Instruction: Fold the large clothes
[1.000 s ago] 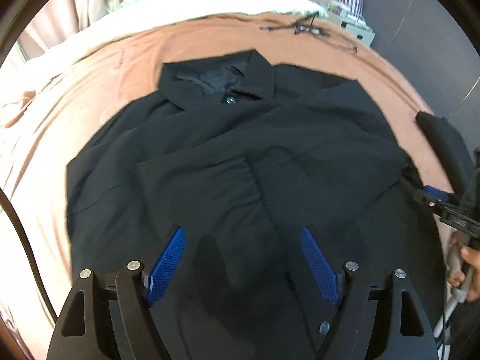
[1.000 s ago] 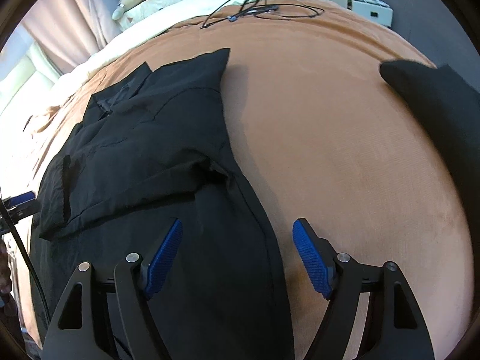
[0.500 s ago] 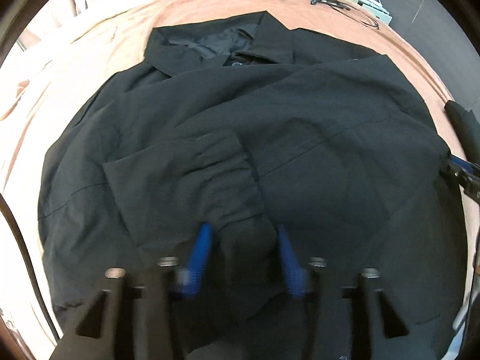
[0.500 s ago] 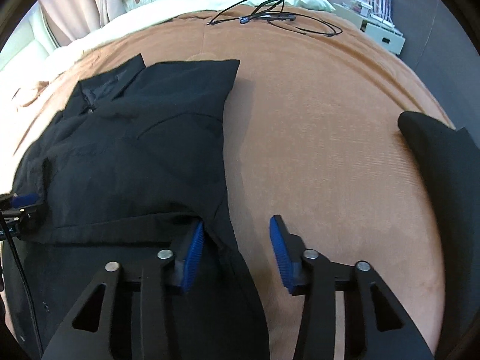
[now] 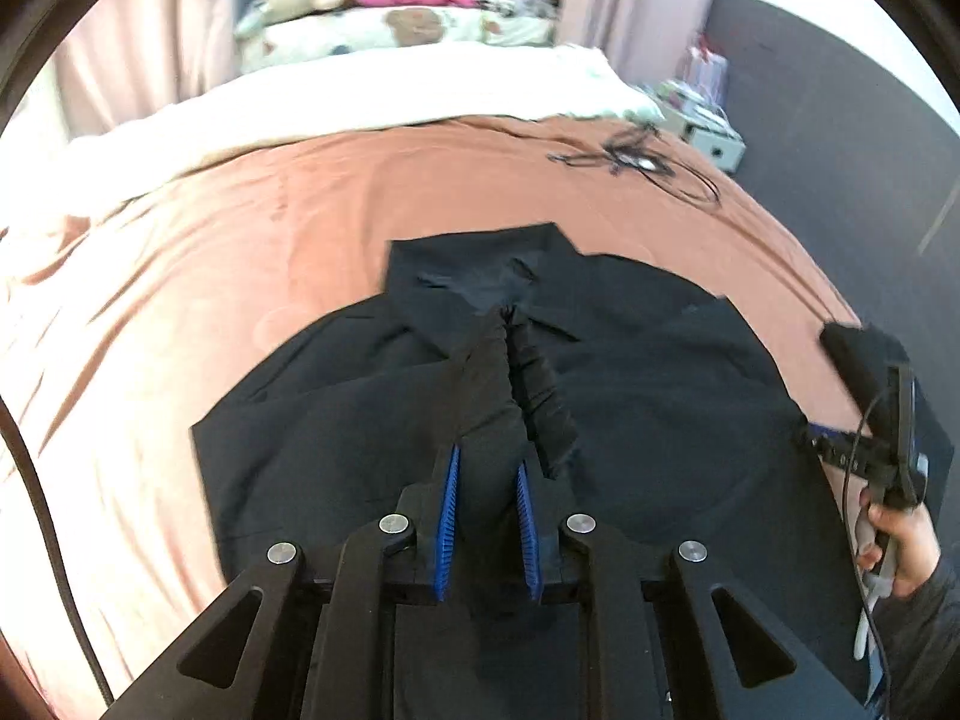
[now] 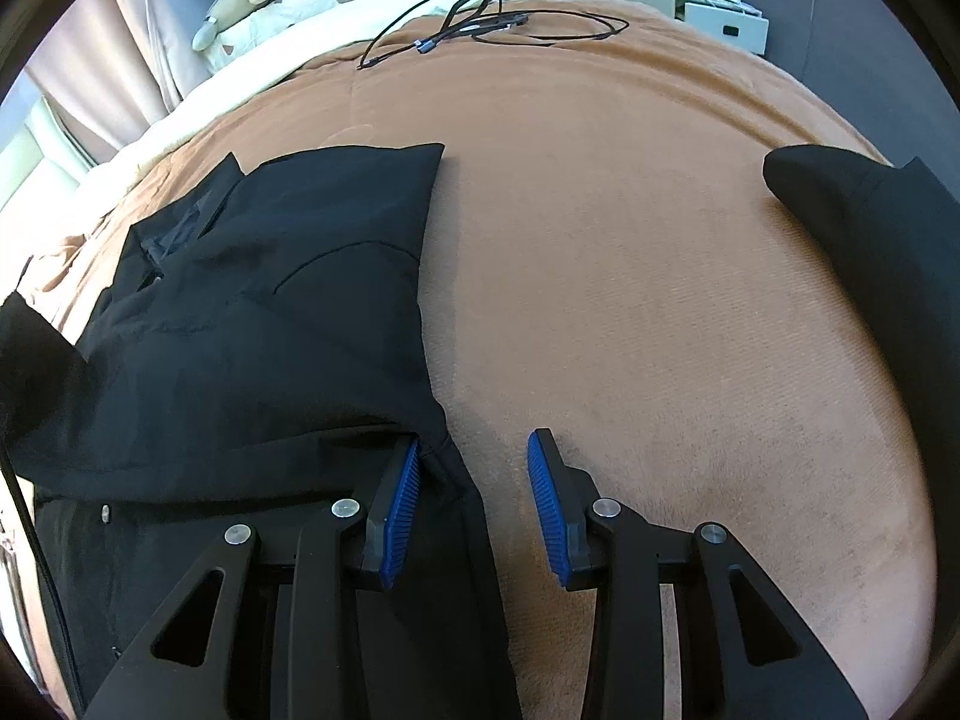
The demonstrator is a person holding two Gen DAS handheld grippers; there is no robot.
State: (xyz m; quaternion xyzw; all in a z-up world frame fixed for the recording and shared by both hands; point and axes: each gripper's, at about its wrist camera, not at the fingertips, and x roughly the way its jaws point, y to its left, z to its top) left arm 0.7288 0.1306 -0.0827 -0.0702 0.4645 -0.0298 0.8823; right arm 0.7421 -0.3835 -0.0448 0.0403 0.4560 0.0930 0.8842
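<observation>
A black jacket lies spread on the brown bedcover, collar at the far end. My left gripper is closing, and its blue pads pinch a raised ridge of the jacket's near fabric that runs up towards the collar. In the right wrist view the jacket fills the left side. My right gripper stands partly open at the jacket's right edge. Its left pad touches the hem, and bare bedcover shows in front of the right pad. A hand holds that gripper at the right.
A second black garment lies at the bed's right edge. Black cables sprawl at the far end, in front of a cream duvet, pillows and a plush toy. A white box stands beyond the bed's far right corner.
The left jaws went from wide open to pinched on the jacket, then rose, pulling up a ridge of fabric. The right jaws narrowed and settled at the jacket's right edge.
</observation>
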